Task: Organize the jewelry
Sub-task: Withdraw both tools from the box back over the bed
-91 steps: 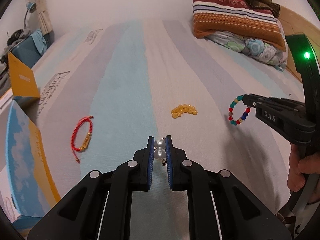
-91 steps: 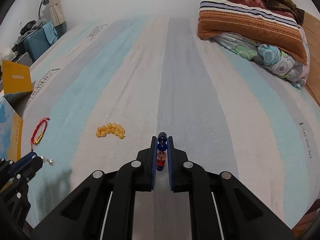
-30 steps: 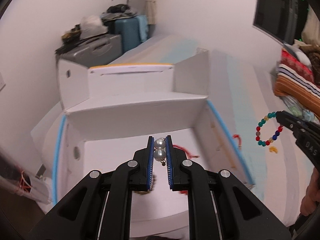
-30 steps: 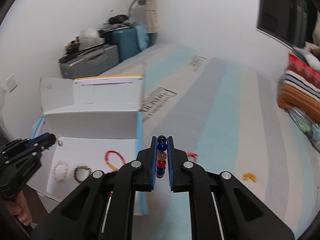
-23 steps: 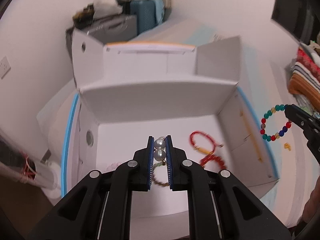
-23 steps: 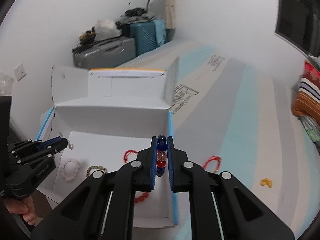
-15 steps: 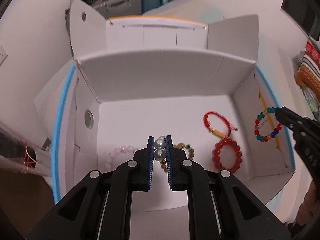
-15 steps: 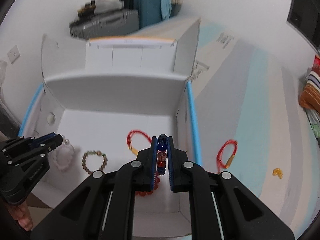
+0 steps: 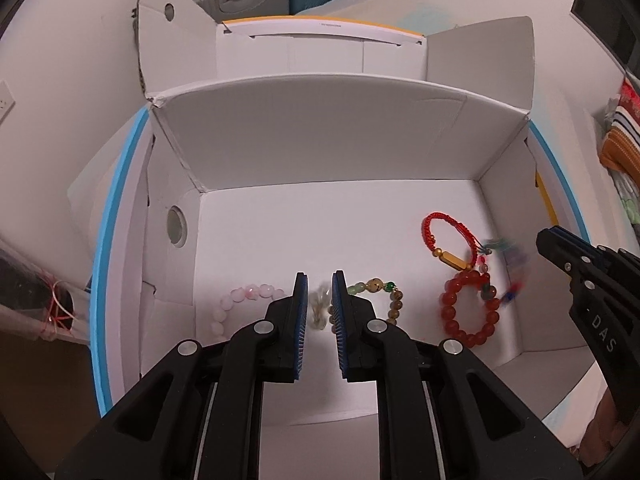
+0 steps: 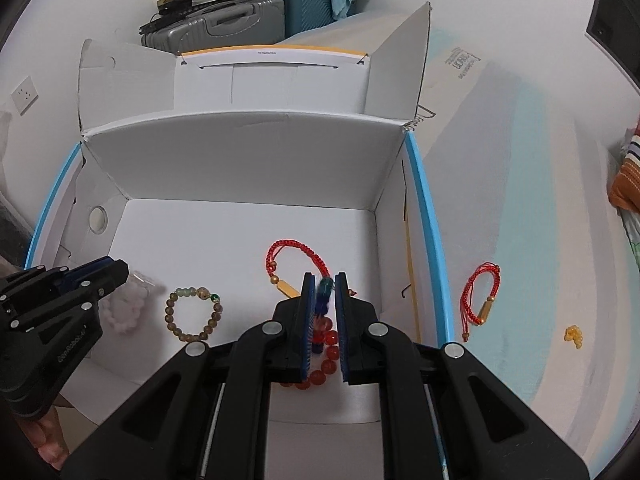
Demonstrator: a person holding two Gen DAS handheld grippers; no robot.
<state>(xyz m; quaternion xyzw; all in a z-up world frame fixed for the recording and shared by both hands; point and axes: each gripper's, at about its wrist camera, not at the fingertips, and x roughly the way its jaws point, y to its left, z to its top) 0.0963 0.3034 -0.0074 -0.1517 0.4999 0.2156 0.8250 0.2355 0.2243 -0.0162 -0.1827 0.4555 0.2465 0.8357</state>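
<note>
Left wrist view: the left gripper (image 9: pixel 320 304) points down into the open white cardboard box with blue edge trim (image 9: pixel 304 148). Its jaws are opening; the blue pads stand apart with a clear gap. The white pearl piece (image 9: pixel 319 309) shows as a blur in that gap, not pressed by either pad. On the box floor lie a pale pink bead bracelet (image 9: pixel 244 298) to the left of the jaws, a brown-and-green bead bracelet (image 9: pixel 380 294) just to the right, a red bead bracelet of large round beads (image 9: pixel 470 308) further right, and a red braided cord bracelet with a gold tube (image 9: pixel 446 238) beyond it. The multicoloured bead bracelet (image 9: pixel 498 268) appears blurred over the red beads, just off the tips of the right gripper (image 9: pixel 550 240) at the frame's right edge.

Right wrist view: the right gripper (image 10: pixel 324 300) is also over the box (image 10: pixel 248 160), jaws opening, pads parted. The multicoloured bracelet (image 10: pixel 323 294) is a blue-green blur between them; whether a pad touches it cannot be told. The red bead bracelet (image 10: pixel 326 352) lies beneath. A second red cord bracelet (image 10: pixel 482 296) and a small cluster of yellow beads (image 10: pixel 573 334) remain on the striped bedsheet (image 10: pixel 520 200) outside the box. The left gripper (image 10: pixel 120 274) enters at the left, above the pink bracelet (image 10: pixel 128 308).
</note>
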